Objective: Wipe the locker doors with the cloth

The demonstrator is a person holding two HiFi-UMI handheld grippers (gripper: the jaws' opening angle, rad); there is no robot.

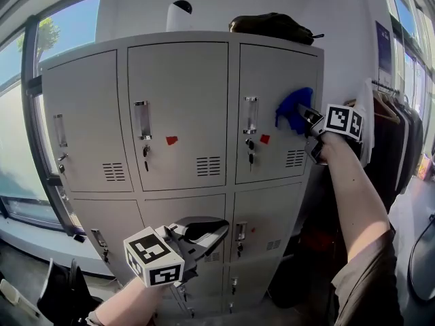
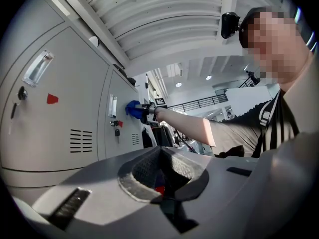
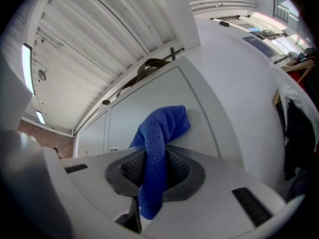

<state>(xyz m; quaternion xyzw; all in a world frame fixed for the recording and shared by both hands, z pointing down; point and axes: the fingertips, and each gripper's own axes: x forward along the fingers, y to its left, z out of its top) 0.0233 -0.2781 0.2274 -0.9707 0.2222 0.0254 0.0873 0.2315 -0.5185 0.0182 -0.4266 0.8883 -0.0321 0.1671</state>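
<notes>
Up on the top-right locker door [image 1: 272, 80] is where the blue cloth [image 1: 293, 109] sits right now. My right hand-held gripper [image 1: 306, 117] is clamped on it. The right gripper view shows the jaws pinching the cloth's middle, with one end hanging down toward the camera and the bunched end up against the grey door panel. From the head view, the cloth is on the right part of that door, above the vent slots [image 1: 295, 157] and to the right of the handle [image 1: 251, 114].

My left hand-held gripper [image 1: 204, 235] is down low in front of the lower lockers, well apart from the cloth. Its jaws are closed with nothing between them, and it isn't touching any door as far as I can tell.

Other stuff on the locker bank [image 1: 177, 114]: two small red stickers [image 1: 171, 140] on the upper doors, and keys [image 1: 250, 151] dangling from the top-right lock. A dark bag [image 1: 272, 27] and a white gadget [image 1: 179, 15] are on top. Clothes on hangers [image 1: 394, 134] are off to the right.
</notes>
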